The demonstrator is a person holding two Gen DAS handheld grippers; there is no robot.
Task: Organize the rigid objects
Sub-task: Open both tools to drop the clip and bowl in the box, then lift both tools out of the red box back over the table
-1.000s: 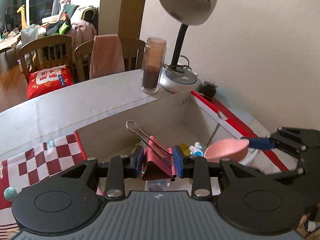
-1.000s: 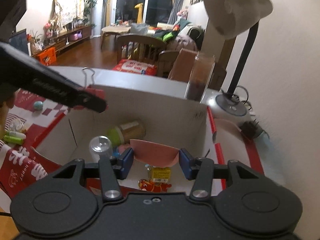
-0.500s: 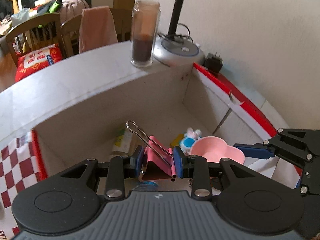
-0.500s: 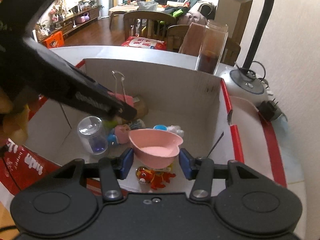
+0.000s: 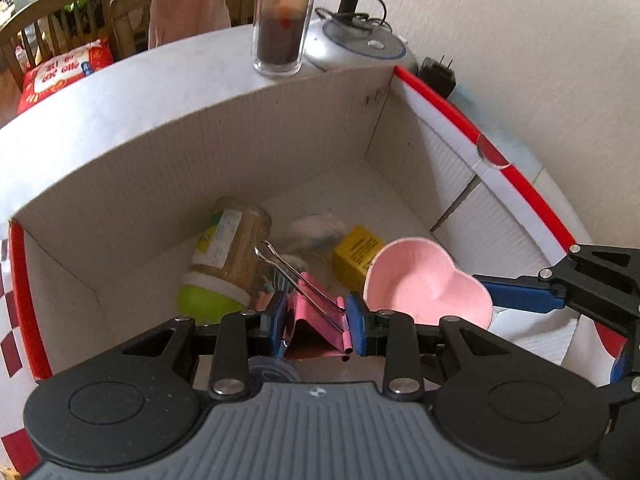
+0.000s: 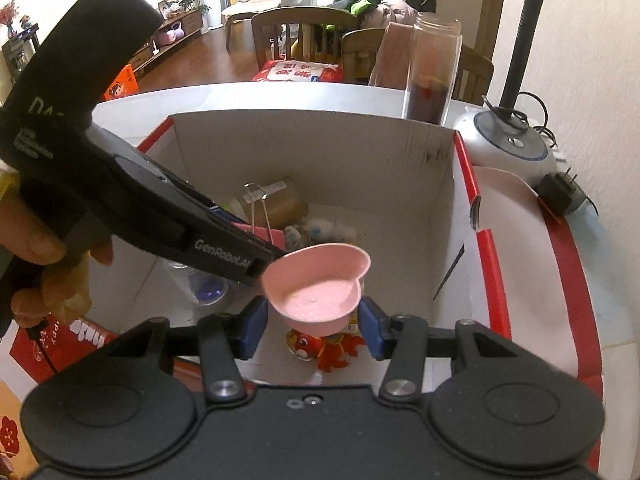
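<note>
My left gripper [image 5: 318, 326] is shut on a pink binder clip [image 5: 316, 328] with steel wire handles, held over the open white cardboard box [image 5: 200, 148]. My right gripper [image 6: 312, 320] is shut on a pink heart-shaped dish [image 6: 320, 286], held over the same box; the dish also shows in the left wrist view [image 5: 426, 280]. The left gripper's finger crosses the right wrist view, with the clip [image 6: 264, 234] just behind the dish. In the box lie a jar with a green lid [image 5: 224, 264], a yellow block [image 5: 356, 250] and a red toy [image 6: 324, 350].
The box has red-edged flaps [image 6: 520, 280] and stands on a white table [image 5: 120, 92]. Behind it stand a tall glass with dark contents [image 5: 282, 20], a desk lamp base [image 6: 506, 144] and a black plug adapter [image 6: 558, 196]. Wooden chairs [image 6: 304, 36] are beyond the table.
Both grippers have moved forward and down over the box, each still holding its object. The dish and the clip have come closer together inside the box opening.
</note>
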